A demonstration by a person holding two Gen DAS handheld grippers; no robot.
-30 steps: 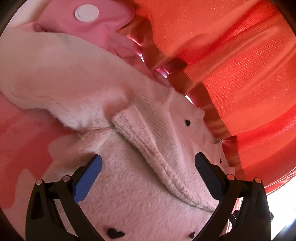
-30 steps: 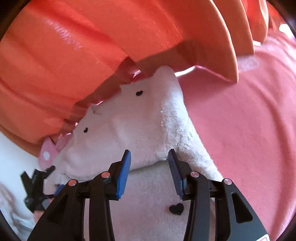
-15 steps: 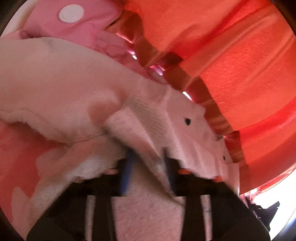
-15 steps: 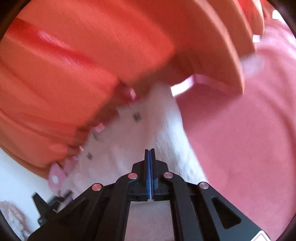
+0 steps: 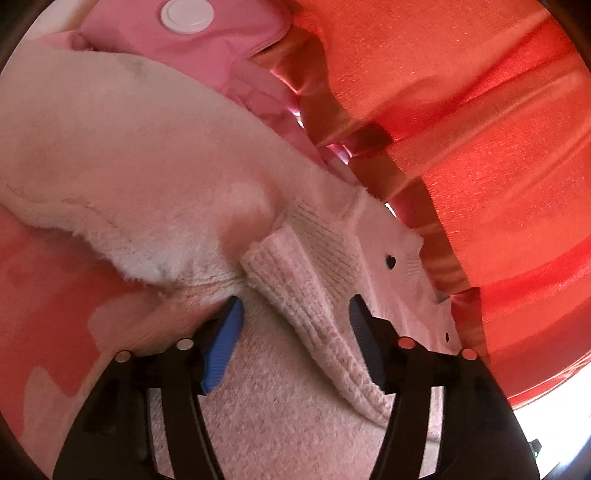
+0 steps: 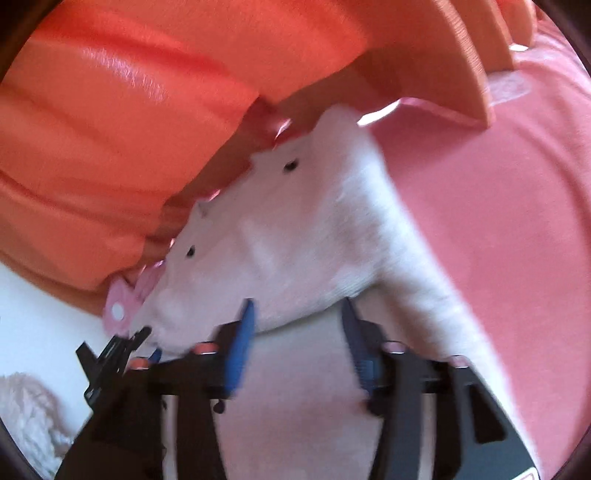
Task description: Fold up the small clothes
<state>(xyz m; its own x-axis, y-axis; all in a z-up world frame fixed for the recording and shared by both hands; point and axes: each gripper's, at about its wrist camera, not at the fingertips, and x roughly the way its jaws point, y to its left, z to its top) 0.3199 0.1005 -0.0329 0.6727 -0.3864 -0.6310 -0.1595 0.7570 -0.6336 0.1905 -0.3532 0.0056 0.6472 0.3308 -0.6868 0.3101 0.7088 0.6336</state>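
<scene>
1. Snagging is the first risk: the left gripper (image 5: pixel 293 317) stands with jaws parted to a middling width, straddling the ribbed cuff (image 5: pixel 306 314) of the pale pink fuzzy sweater (image 5: pixel 147 177) but holding nothing. If it closes where it is, it may catch only the cuff's top layer, and the sleeve would trail loose when lifted.

2. The right gripper (image 6: pixel 297 321) is likewise parted and empty, its blue pads (image 6: pixel 243 339) just beside a folded edge of the sweater (image 6: pixel 295 236). This view is blurred, so contact cannot be judged. A bite taken too shallow on fuzzy knit would likely slip out mid-fold.

3. The sweater lies on the pink bed sheet (image 6: pixel 498 240), its far edge pressed against the orange curtain (image 5: pixel 480 129). Pulling a fold toward that side could drag the cloth under the curtain's hem and hide the edge needed for alignment.

4. A pink polka-dot garment (image 5: pixel 207 33) sits touching the sweater's far side. A sweeping fold might pick it up or bury it.

5. Uneven lifting by the two grippers would skew the crease, as thick knit bunches easily.
</scene>
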